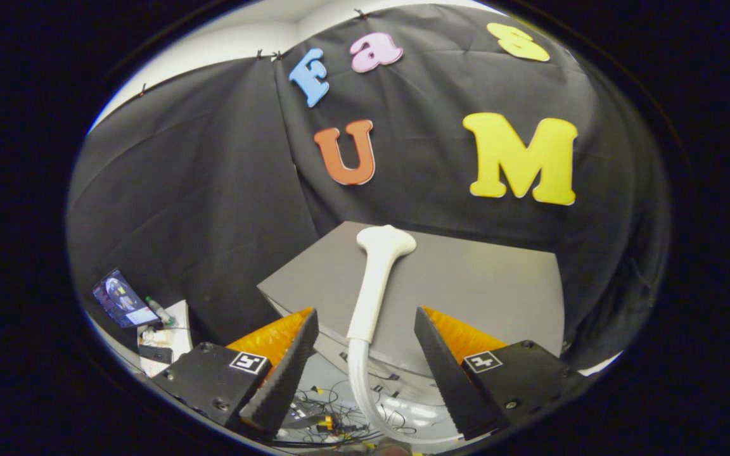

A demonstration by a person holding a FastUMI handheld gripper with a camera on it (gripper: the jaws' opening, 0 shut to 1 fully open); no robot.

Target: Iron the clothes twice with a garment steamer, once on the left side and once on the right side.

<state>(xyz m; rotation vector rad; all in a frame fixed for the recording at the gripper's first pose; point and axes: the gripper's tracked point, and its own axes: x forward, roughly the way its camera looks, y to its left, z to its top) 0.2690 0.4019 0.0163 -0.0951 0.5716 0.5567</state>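
Observation:
A white garment steamer (377,272) lies on a flat grey surface (492,285) straight ahead, its wide head (385,240) pointing away from me. Its handle runs back toward me, and its pale hose (358,380) curves down off the surface's near edge. My gripper (365,313) is open, with the lower end of the handle in the gap between the fingertips. Neither finger (292,354) touches it. I cannot tell whether the grey surface is cloth or a bare board.
To the left, lower down, a lit screen (121,297) leans beside a small bottle (159,310) on a white side table (175,329). Loose cables (327,421) lie on the floor under the hose. The black cloth wall closes in behind the grey surface.

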